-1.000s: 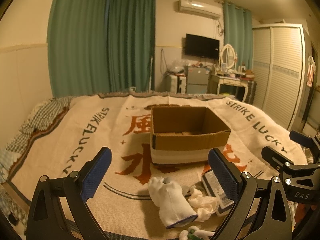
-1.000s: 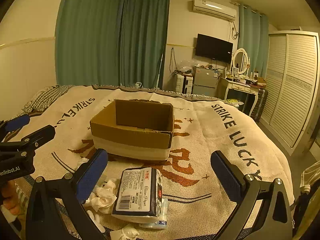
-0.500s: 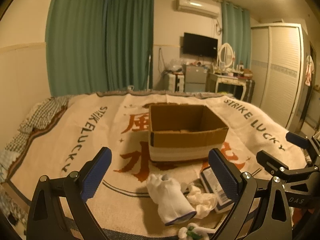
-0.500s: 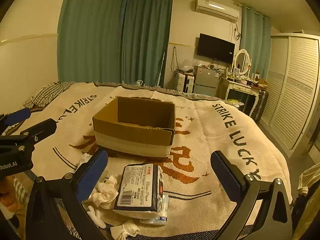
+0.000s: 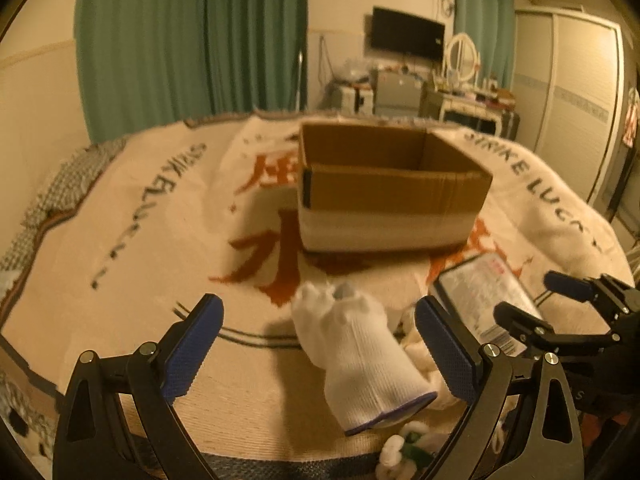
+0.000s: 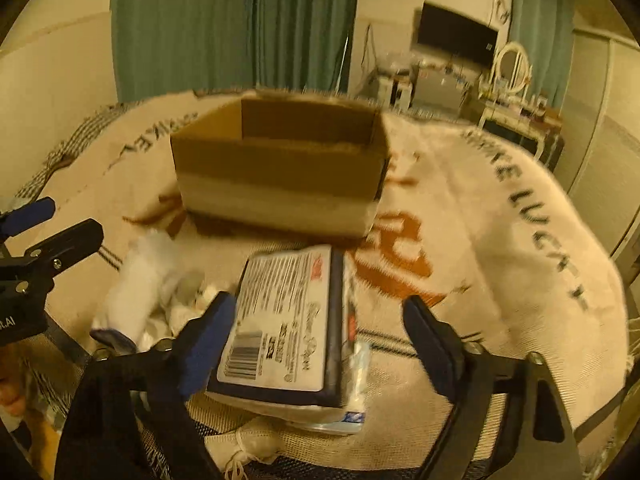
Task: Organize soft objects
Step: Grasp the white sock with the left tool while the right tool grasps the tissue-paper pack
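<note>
Closest to the left wrist camera, the left gripper (image 5: 318, 344) has its two blue-padded fingers (image 5: 192, 350) spread wide and holds nothing. Between them, on the cream woven bed blanket with orange characters and black letters (image 5: 132, 248), lies a white knitted glove with a dark blue cuff (image 5: 356, 364), near the blanket's front edge. Just under it, at the very edge, there is a small white and green soft thing (image 5: 404, 450); it is too blurred to say what it is.

In the right wrist view, the right gripper (image 6: 316, 340) is also wide open and empty. Its fingers stand on both sides of a flat soft pack in clear plastic with a white printed label and dark border (image 6: 288, 332), but they do not seem to touch it. To the left of the pack lie some crumpled white cloths or tissues (image 6: 180, 312), touching the glove. One more white crumpled piece (image 6: 244, 444) lies at the front edge, below the pack.

Farther back, toward the middle of the blanket, stands an open brown cardboard box with a white band around its lower part (image 5: 384, 192). What I can see of its inside looks empty.

I judge the task is only at its beginning: all soft things are outside the box, none is grasped. The glove, the pack and the white pieces are all left to collect.
</note>
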{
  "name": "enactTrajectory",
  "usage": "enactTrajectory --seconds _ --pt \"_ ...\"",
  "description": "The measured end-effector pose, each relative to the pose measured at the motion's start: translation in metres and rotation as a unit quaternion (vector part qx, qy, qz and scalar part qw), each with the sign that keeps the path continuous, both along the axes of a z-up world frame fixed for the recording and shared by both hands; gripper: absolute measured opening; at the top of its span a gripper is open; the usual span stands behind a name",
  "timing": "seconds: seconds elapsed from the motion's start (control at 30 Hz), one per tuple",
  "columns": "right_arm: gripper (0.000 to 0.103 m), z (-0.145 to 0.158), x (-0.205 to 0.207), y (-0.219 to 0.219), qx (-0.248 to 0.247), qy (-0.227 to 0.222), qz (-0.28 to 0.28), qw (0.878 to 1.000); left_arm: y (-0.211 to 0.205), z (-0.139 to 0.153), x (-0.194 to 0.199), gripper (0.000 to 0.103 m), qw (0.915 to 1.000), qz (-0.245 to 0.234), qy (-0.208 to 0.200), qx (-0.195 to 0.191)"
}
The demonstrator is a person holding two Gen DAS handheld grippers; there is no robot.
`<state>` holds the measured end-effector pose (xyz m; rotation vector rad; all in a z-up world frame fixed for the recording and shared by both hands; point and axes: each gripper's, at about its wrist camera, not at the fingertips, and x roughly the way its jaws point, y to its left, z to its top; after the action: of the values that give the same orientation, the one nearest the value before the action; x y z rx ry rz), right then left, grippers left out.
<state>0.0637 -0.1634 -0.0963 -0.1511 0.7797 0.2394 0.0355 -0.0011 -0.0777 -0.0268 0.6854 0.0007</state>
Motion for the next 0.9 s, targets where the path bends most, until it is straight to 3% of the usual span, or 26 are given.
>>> enactTrajectory --seconds 0.13,0.2,0.33,0.47,0.67,0.9 --pt "0.065 -0.016 0.013 0.0 0.005 0.032 0.002 0.999 0.0 -0.015 0.011 0.097 0.9997 -0.002 0.025 -0.003" --pt "0.06 -0.022 0.017 -0.001 0.022 0.049 0.007 0.999 0.0 -0.022 0.017 0.087 0.9992 -0.004 0.039 -0.01" --pt "0.05 -0.023 0.018 0.004 0.014 0.041 0.007 0.999 0.001 -0.035 0.024 0.085 0.9974 -0.018 0.062 -0.033" --pt "0.037 -0.015 0.016 0.002 0.028 0.031 0.011 0.999 -0.007 -0.041 0.028 0.071 0.9953 -0.049 0.073 -0.041" --pt "0.031 -0.005 0.006 0.006 0.029 0.015 0.021 0.999 -0.017 -0.037 0.019 0.043 0.9942 -0.081 0.065 -0.029" --pt "0.03 0.028 -0.016 0.012 0.022 -0.026 0.036 0.999 -0.011 -0.007 0.004 0.039 0.9959 -0.082 0.029 -0.025"
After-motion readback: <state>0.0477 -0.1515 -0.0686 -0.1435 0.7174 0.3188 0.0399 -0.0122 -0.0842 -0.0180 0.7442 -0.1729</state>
